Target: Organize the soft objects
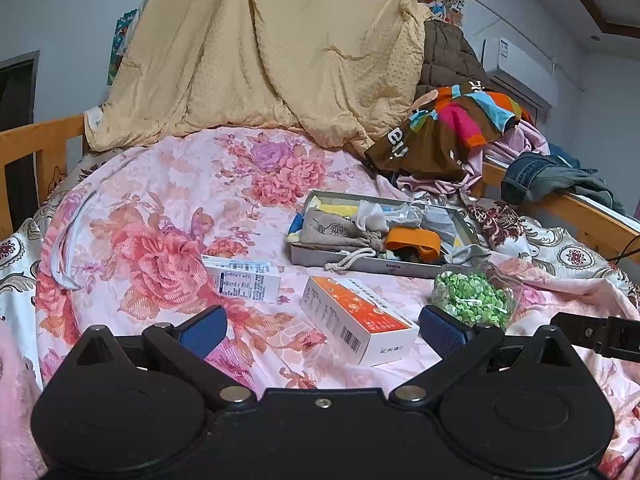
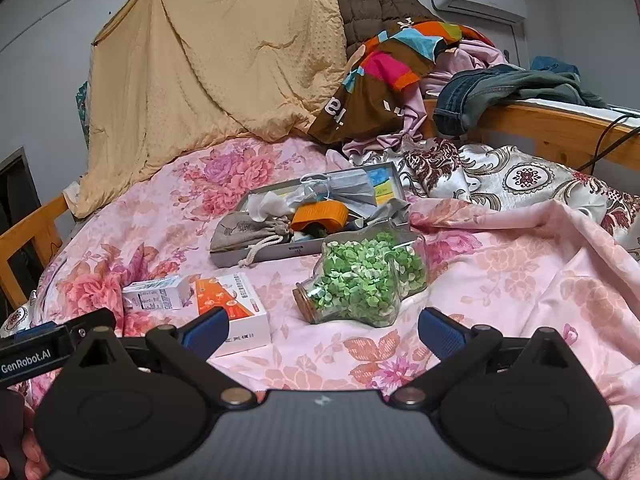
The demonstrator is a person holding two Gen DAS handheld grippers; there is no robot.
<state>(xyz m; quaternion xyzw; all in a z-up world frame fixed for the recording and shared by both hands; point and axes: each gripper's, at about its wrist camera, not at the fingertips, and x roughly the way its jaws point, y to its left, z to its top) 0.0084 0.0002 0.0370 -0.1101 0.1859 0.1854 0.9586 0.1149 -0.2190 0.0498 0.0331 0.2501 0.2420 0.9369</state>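
Seemingly empty, the left gripper [image 1: 322,330] gapes wide over the floral pink bedsheet [image 1: 160,208]; the grey cloth drawstring pouch [image 1: 340,232] lies in the shallow grey tray [image 1: 360,266] ahead. From the right wrist, the right gripper [image 2: 323,330] is equally wide, near the green-filled glass jar [image 2: 360,280]. Limp and light, the pouch probably pinches best mid-body.

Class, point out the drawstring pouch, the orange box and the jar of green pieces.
Drawstring pouch [image 1: 336,232], left wrist view: middle of the cloth.
Orange box [image 1: 356,316], left wrist view: top face.
Jar [image 2: 360,284], right wrist view: glass belly.
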